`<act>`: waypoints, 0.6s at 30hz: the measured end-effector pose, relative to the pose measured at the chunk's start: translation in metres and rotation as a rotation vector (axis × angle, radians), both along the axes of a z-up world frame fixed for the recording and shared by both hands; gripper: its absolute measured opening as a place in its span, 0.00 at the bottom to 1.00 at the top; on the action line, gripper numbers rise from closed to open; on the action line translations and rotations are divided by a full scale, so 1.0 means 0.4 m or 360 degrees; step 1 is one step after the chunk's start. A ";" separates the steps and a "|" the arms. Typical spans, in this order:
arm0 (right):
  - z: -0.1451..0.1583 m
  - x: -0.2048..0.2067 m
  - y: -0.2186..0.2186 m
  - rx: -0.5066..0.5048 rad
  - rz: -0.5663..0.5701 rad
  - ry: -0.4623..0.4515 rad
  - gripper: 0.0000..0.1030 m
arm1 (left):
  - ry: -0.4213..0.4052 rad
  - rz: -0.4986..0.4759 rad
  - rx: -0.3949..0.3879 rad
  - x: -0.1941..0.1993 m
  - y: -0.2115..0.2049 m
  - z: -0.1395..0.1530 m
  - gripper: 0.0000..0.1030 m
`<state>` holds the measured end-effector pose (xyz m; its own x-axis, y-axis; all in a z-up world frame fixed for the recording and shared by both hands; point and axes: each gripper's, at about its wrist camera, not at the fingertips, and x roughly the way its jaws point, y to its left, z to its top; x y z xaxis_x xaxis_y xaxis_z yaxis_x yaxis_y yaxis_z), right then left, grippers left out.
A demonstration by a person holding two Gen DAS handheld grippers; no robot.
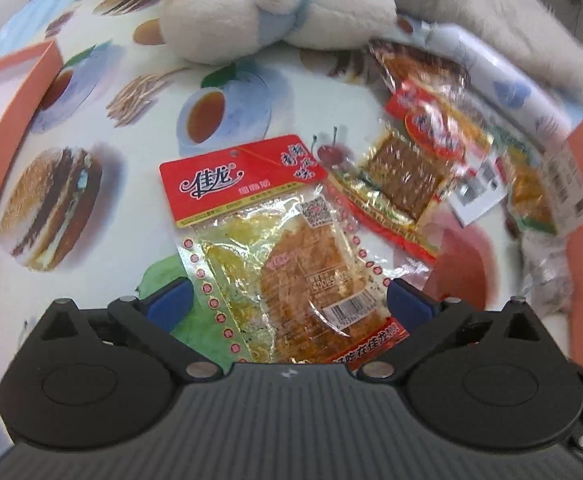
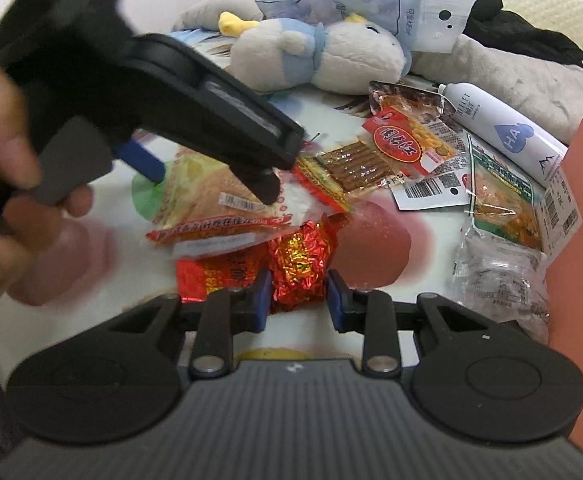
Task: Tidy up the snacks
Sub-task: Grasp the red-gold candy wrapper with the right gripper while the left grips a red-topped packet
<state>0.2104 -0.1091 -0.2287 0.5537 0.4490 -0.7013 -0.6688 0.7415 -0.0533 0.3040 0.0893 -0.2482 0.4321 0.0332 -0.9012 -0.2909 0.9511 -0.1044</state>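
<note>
- Our left gripper [image 1: 289,300] hangs over the table with its jaws spread wide; the blue pads stand on either side of a red-topped snack packet [image 1: 279,240] without pressing it.
- That packet lies flat on the food-print tablecloth [image 1: 131,128], its clear half showing a yellow and brown filling.
- Our right gripper [image 2: 297,294] has its jaws clamped on a crinkled red and gold foil sweet [image 2: 299,262], just below the red-topped packet's lower edge.
- A second red foil packet [image 2: 211,276] lies touching the sweet on its left.
- In the right wrist view, a hand [image 2: 7,184] holds the left gripper's black handle.
- More snack packets [image 2: 407,148] lie overlapping to the right, beside a white spray can [image 2: 503,132].
- A white and blue plush toy [image 1: 251,12] rests at the far side of the cloth.
- Orange box walls [image 1: 15,92] stand at the left and right edges.
</note>
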 end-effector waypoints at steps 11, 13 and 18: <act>0.002 -0.032 -0.035 -0.0112 0.0018 -0.0074 0.31 | 0.0055 0.0019 0.0178 0.013 -0.045 -0.021 1.00; 0.002 -0.032 -0.042 -0.0122 0.0016 -0.0081 0.31 | 0.0053 0.0020 0.0185 0.010 -0.050 -0.020 0.97; 0.003 -0.029 -0.052 -0.0120 -0.0016 -0.0078 0.31 | 0.0029 -0.0008 0.0189 -0.004 -0.060 -0.013 0.87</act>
